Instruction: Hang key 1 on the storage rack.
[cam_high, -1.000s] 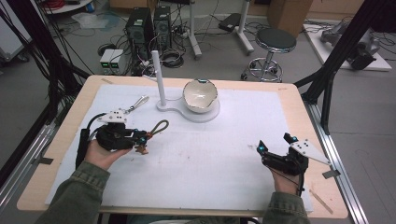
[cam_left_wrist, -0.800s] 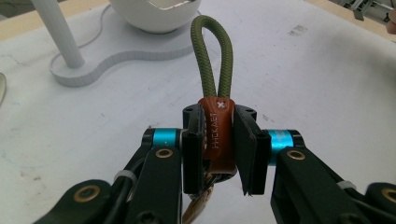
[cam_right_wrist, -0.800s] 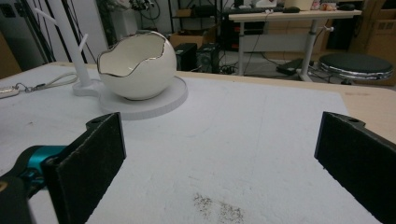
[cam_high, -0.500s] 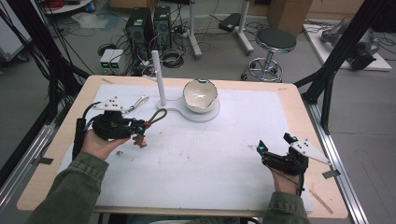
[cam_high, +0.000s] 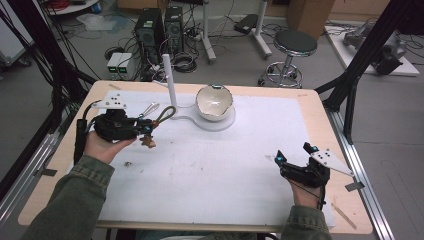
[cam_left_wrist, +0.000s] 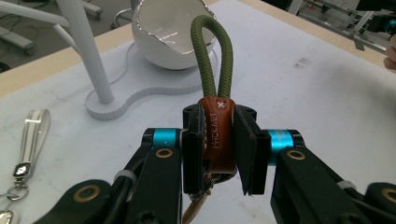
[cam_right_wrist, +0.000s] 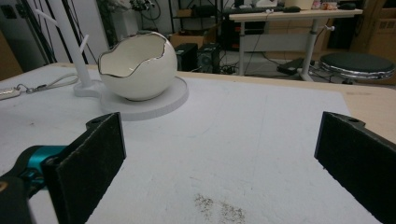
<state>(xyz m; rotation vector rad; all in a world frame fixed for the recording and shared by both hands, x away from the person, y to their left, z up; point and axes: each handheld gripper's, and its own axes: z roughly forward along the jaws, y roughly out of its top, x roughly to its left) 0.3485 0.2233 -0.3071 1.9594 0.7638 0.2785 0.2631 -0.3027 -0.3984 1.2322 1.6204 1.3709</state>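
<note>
White eggshell-shaped bowl (cam_high: 214, 102) on white stand (cam_high: 219, 121)

Glossy ceramic bowl (cam_right_wrist: 138, 66), woven cord loop (cam_left_wrist: 211, 56)

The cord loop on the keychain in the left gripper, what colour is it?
Olive green. The cord loop shows best in the left gripper view, rising from a brown leather tab.

a black round stool (cam_high: 295, 43) stands on the floor beyond the counter (cam_high: 260, 90), well behind the egg-shaped bowl (cam_high: 214, 102). computer towers (cam_high: 159, 27) and tangled cables (cam_high: 182, 61) lie behind the bowl's left.
</note>
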